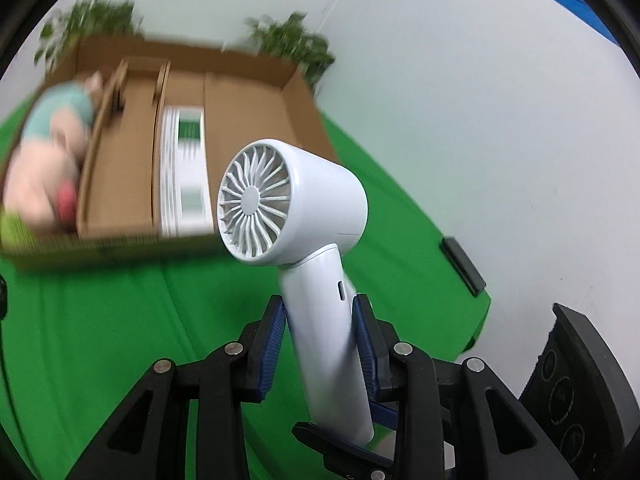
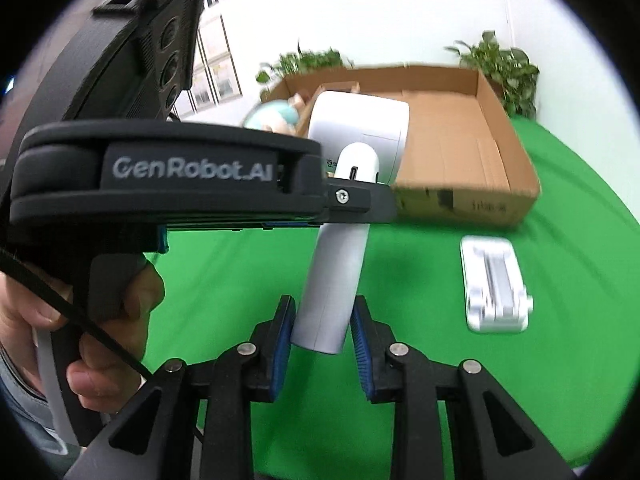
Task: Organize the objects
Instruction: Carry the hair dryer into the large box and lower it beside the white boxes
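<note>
A white handheld fan (image 1: 296, 204) with a round grille head is held upright above the green cloth. My left gripper (image 1: 320, 320) is shut on its handle. In the right wrist view the fan's handle (image 2: 332, 280) also stands between the blue pads of my right gripper (image 2: 322, 320); the pads sit close on both sides, and contact cannot be told. The left gripper's body (image 2: 160, 172) crosses in front. A cardboard box (image 1: 240, 92) lies behind, holding a plush toy (image 1: 48, 160) and a white-green packet (image 1: 186, 176).
A white folding stand (image 2: 494, 284) lies on the green cloth (image 2: 420, 360) to the right of the fan. Potted plants (image 2: 500, 68) stand behind the box (image 2: 472, 148) against the white wall. A black block (image 1: 464, 266) sits at the cloth's edge.
</note>
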{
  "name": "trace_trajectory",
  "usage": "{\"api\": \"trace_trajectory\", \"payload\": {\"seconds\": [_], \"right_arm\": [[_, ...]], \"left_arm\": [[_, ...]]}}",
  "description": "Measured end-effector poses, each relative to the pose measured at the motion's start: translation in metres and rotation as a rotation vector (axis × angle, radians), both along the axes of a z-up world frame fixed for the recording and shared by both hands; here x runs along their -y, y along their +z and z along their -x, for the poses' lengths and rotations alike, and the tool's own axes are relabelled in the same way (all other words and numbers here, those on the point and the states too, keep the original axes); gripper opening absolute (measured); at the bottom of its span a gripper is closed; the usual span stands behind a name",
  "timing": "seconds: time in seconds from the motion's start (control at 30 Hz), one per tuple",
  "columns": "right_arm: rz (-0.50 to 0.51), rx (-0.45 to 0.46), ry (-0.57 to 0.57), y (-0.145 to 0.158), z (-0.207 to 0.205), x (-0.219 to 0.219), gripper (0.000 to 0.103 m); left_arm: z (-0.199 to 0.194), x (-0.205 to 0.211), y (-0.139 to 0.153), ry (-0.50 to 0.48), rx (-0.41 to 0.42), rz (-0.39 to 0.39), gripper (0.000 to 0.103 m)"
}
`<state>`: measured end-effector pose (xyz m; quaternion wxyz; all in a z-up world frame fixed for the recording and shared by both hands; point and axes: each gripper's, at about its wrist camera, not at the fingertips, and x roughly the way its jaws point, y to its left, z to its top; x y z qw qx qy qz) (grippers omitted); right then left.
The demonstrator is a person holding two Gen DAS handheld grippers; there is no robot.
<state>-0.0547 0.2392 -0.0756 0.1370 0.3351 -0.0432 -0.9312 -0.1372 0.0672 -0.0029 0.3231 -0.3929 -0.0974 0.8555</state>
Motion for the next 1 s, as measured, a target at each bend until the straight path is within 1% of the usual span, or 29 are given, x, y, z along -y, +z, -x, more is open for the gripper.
{"api": "trace_trajectory", "payload": {"seconds": [0.07, 0.17, 0.23, 0.37, 0.5, 0.73, 0.83, 0.87, 1.0], "right_arm": [[0.013, -0.031, 0.001, 0.010, 0.007, 0.000, 0.026], [0.056, -0.064, -0.002, 0.023, 0.020, -0.001, 0.026], [0.058, -0.104, -0.015, 0.032, 0.027, -0.004, 0.026], [0.056, -0.150, -0.027, 0.052, 0.031, -0.003, 0.026], [0.057, -0.170, -0.035, 0.063, 0.037, -0.005, 0.026], [0.066, -0.164, -0.042, 0.069, 0.062, -0.017, 0.026], [0.075, -0.138, -0.023, 0.074, 0.078, -0.024, 0.026], [0.081, -0.128, -0.012, 0.078, 0.090, -0.028, 0.026], [0.066, -0.117, 0.004, 0.085, 0.121, -0.039, 0.026]], "left_arm": [[0.002, -0.002, 0.023, 0.002, -0.064, 0.022, 0.030], [0.005, -0.007, 0.051, -0.013, -0.127, 0.029, 0.029], [0.009, -0.009, 0.068, -0.020, -0.162, 0.035, 0.029], [0.015, -0.014, 0.091, -0.033, -0.202, 0.042, 0.029], [0.021, -0.021, 0.103, -0.044, -0.215, 0.046, 0.029], [0.049, -0.032, 0.113, -0.057, -0.208, 0.051, 0.029], [0.070, -0.035, 0.114, -0.050, -0.191, 0.051, 0.029], [0.075, -0.035, 0.115, -0.048, -0.189, 0.044, 0.029], [0.101, -0.038, 0.122, -0.040, -0.185, 0.029, 0.029]]}}
